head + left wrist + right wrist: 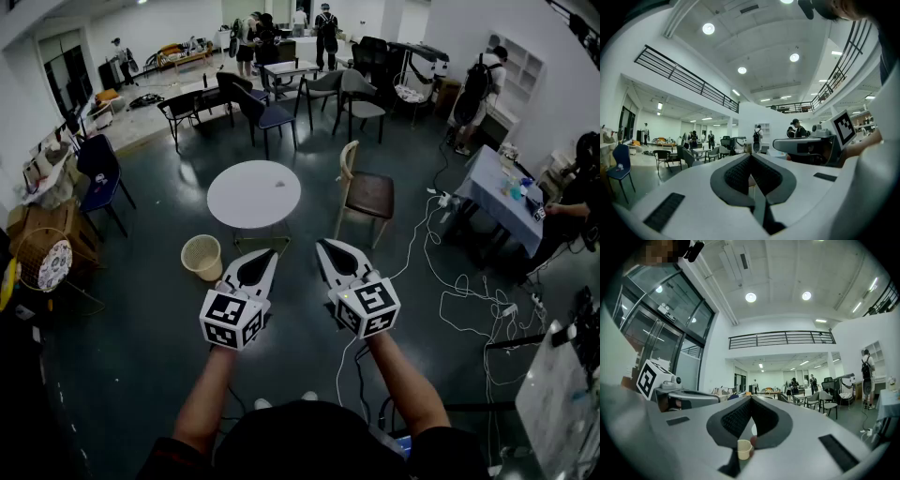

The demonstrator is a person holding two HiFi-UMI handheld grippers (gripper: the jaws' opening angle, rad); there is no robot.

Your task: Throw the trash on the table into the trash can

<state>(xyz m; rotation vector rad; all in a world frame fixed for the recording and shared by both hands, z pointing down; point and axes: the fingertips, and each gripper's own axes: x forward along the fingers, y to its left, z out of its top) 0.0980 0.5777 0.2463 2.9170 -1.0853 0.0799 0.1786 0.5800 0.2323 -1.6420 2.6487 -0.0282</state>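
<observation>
bin is on the floor at the lower left of the round surface, near it but not under its edge. it looks light and open-topped. a release from high up could miss it, and a knock from the tongs could tip it.

left tongs are clenched and empty. the left gripper view shows the tips met, with only the room beyond.

trash is one small grey scrap right of centre on the surface, too small to identify. it's well apart from both tongs. main risk as i see it: a small, maybe flat scrap on a smooth top gets pushed instead of pinched, then slides or goes off the edge.

right tongs are also clenched, nothing gripped. the bin and surface only show far off below the tips in the right gripper view. either tongs must open before reaching in. arriving closed would just shove the scrap.

chair stands just beside the surface on the right, so that approach is tight. cables sprawl over the floor at the right of the frame, a snag hazard when stepping in.
</observation>
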